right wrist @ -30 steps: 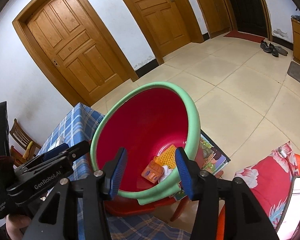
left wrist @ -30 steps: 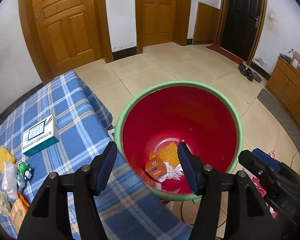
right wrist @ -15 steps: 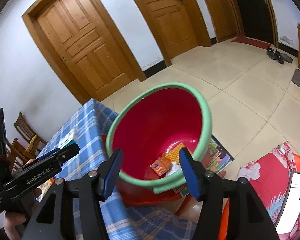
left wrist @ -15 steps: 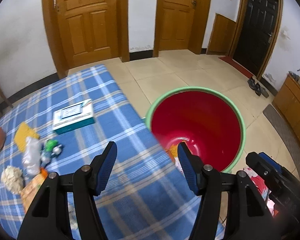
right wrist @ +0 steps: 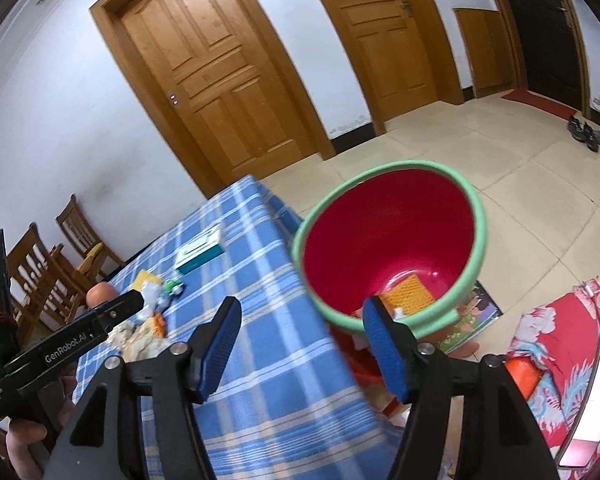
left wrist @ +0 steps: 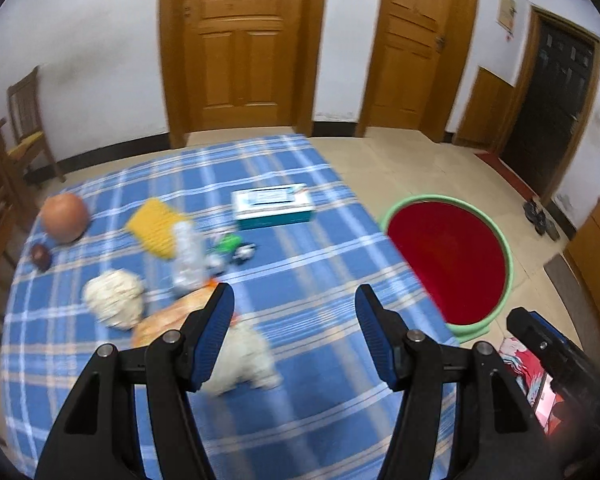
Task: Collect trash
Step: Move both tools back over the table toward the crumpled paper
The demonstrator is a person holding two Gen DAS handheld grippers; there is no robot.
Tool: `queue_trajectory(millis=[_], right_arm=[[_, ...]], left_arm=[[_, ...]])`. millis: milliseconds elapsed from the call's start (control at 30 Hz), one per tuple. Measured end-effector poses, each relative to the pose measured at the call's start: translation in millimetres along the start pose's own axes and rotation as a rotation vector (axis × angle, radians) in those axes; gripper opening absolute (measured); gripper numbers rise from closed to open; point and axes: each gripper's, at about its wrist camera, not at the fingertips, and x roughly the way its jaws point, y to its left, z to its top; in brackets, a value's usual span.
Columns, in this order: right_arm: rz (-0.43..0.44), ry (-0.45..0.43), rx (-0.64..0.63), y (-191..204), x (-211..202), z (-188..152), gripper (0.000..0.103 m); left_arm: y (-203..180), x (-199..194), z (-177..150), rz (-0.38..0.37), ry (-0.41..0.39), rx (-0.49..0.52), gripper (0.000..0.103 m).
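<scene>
A red basin with a green rim (left wrist: 444, 258) stands beside the blue checked table (left wrist: 308, 264); in the right wrist view (right wrist: 384, 248) it holds an orange packet (right wrist: 408, 294) and other scraps. On the table lie crumpled white tissues (left wrist: 114, 296) (left wrist: 244, 356), an orange wrapper (left wrist: 164, 316), a clear plastic bag (left wrist: 186, 256) and a yellow packet (left wrist: 156, 230). My left gripper (left wrist: 294, 320) is open and empty above the table, near the tissue. My right gripper (right wrist: 304, 340) is open and empty between table and basin.
A teal and white box (left wrist: 272, 204), an apple-like round fruit (left wrist: 64, 218), a small dark fruit (left wrist: 40, 256) and green-white small items (left wrist: 230, 246) lie on the table. Wooden chairs (right wrist: 40, 264) stand at the left. Red floral cloth (right wrist: 560, 344) lies on the floor right.
My left gripper has swung left from over the basin to over the table's trash. My right gripper has drawn back and left a little; both stay open.
</scene>
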Motion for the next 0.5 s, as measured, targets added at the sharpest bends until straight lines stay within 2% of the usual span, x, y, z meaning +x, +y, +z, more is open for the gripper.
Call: queue_trajectory(millis=[233,500], right_arm=[[0.042,0.04,-0.057,41,7,-11,0.067],[0.105,0.093,-0.158,99,22,-30,0.072]], left_arm=[[60,-26,-14,0.067,-0.021,-0.095,0.063],[121,-48,-39,0.13,-0.033,-0.2,0.063]])
